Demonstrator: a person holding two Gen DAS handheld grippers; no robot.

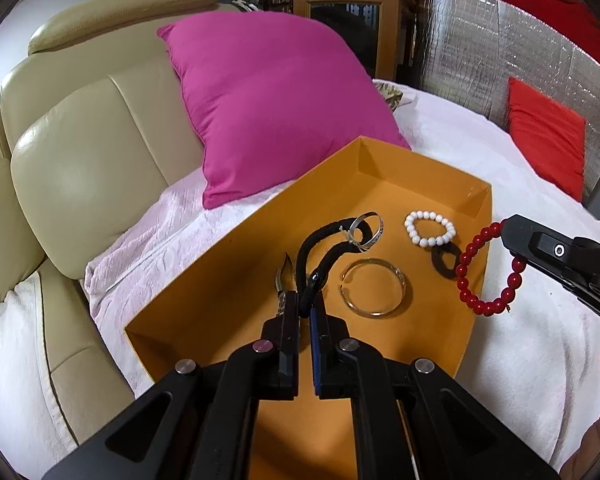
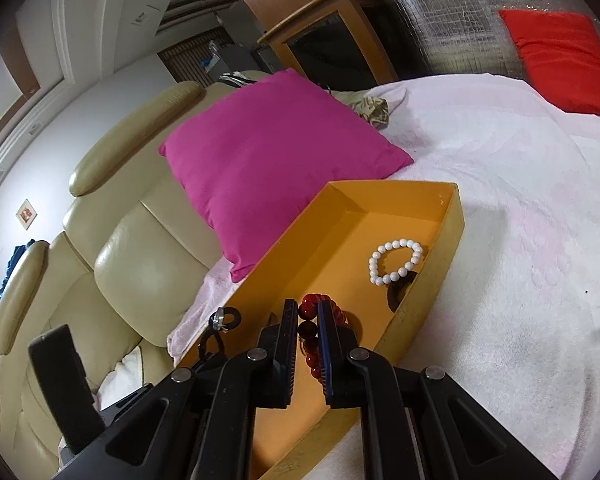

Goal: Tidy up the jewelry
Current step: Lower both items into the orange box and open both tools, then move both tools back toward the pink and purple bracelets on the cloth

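Note:
An orange box [image 1: 228, 280] lies on a white towel on the sofa. My left gripper [image 1: 305, 300] is shut on a black cord necklace [image 1: 323, 240] with a silver ring pendant [image 1: 365, 230], held above the box floor. Inside the box lie a white bead bracelet [image 1: 429, 229], a silver bangle [image 1: 373, 293], a black hair tie [image 1: 443, 261] and a small metal clip [image 1: 284, 280]. My right gripper [image 2: 308, 320] is shut on a red bead bracelet [image 2: 313, 334], which hangs at the box's right rim in the left wrist view [image 1: 485, 276]. The white bracelet [image 2: 395, 262] also shows in the right wrist view.
A magenta pillow [image 1: 272, 100] leans on the beige leather sofa back [image 1: 88, 168] just behind the box. A red cushion [image 1: 545, 136] lies at the far right by a silver foil panel [image 1: 499, 40]. The white towel [image 2: 519, 240] spreads right of the box [image 2: 451, 232].

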